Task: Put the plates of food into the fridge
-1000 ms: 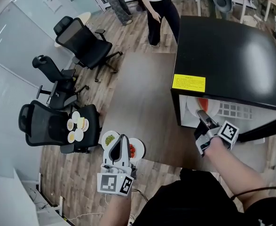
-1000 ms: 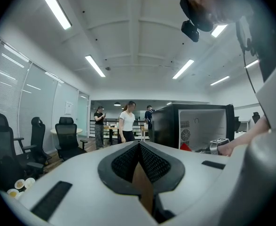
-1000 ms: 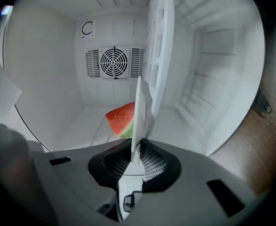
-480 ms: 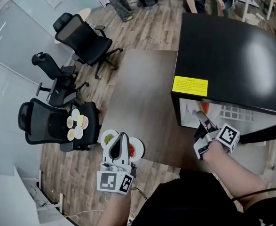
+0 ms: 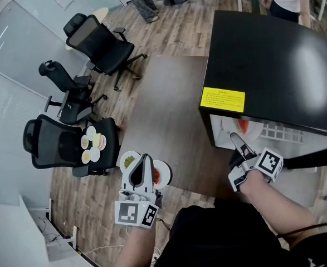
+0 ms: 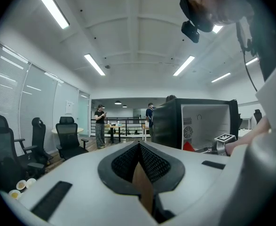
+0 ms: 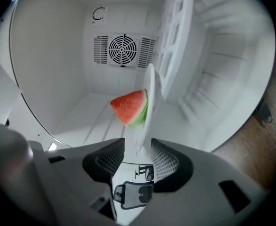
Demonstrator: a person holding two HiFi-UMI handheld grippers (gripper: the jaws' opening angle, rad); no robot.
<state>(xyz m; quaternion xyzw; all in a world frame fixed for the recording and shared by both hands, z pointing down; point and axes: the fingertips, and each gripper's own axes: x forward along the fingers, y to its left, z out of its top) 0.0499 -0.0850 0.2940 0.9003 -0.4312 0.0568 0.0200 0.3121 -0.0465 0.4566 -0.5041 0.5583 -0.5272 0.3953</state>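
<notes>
We find the right gripper (image 7: 138, 147) reaching into the fridge (image 5: 274, 60). Its jaws have just been opening and now stand a little apart, with the rim of the watermelon plate (image 7: 147, 114) between them, pads off it as far as we can judge. The plate lies dead ahead at 12 o'clock, edge toward us, so we judge the way out runs straight back toward 6. The left gripper (image 5: 145, 161), jaws together, hangs above a plate of greens (image 5: 130, 162) and a plate of red food (image 5: 163, 176) at the table (image 5: 169, 104) edge, at 8 o'clock from the fridge.
</notes>
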